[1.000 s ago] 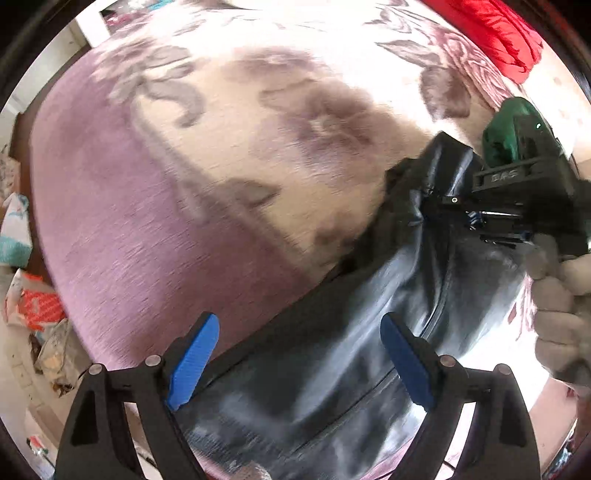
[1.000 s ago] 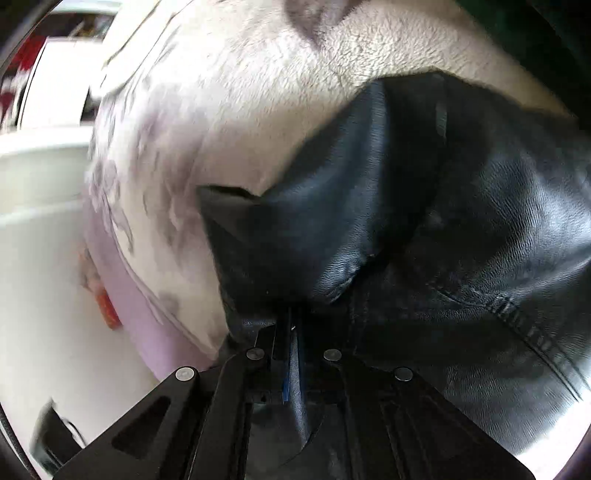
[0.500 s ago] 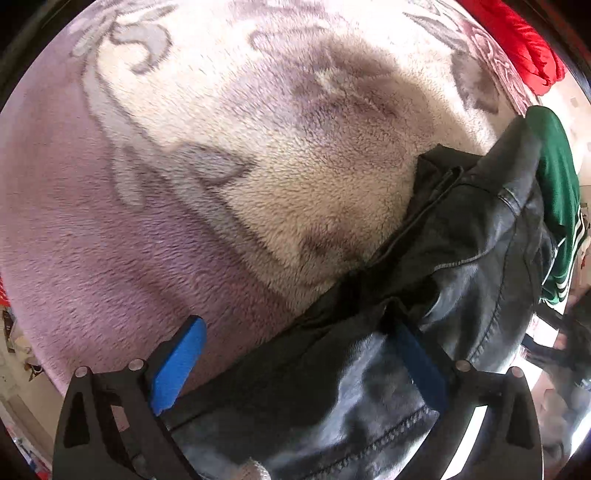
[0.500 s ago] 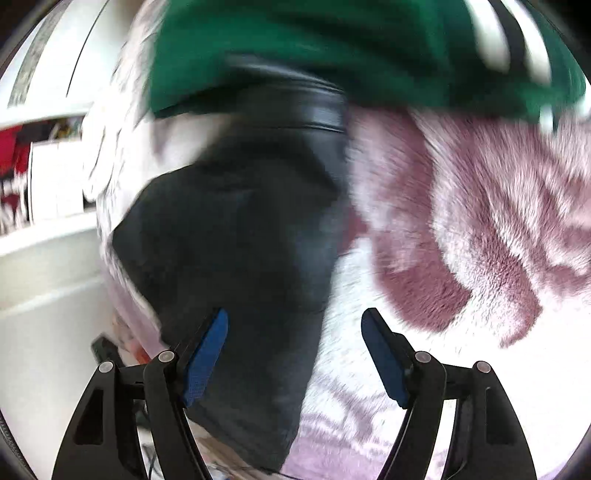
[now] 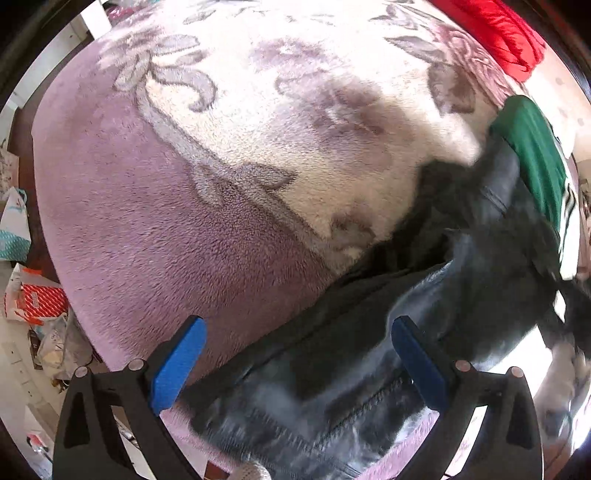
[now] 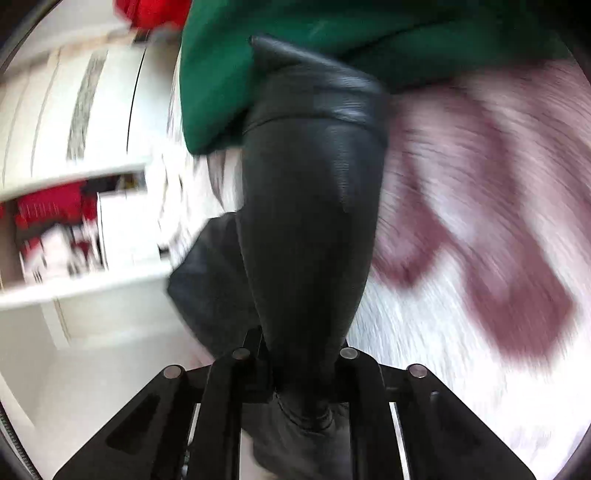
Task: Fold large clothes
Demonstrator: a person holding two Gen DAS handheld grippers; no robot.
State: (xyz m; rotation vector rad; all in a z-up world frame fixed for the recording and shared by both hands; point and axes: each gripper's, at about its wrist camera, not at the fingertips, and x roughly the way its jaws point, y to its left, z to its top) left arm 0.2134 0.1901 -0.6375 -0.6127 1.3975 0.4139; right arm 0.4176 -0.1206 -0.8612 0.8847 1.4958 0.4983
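A black leather jacket (image 5: 424,317) lies crumpled on a fleece blanket with purple flowers (image 5: 221,177), at the lower right of the left wrist view. My left gripper (image 5: 295,365) is open, its blue pads hovering over the jacket's near edge and holding nothing. In the right wrist view my right gripper (image 6: 303,373) is shut on a sleeve of the jacket (image 6: 314,221), which stretches away from the jaws toward a green garment (image 6: 295,66). The view is motion-blurred.
The green garment (image 5: 532,158) lies by the jacket's far side. A red cloth (image 5: 495,33) lies at the blanket's far right. Bags and clutter (image 5: 33,295) sit on the floor at left. White shelves (image 6: 74,177) stand left of the bed.
My right gripper let go of the jacket, opened, then shut on its sleeve and is moving fast. My left gripper stayed open and pulled back a little from the jacket.
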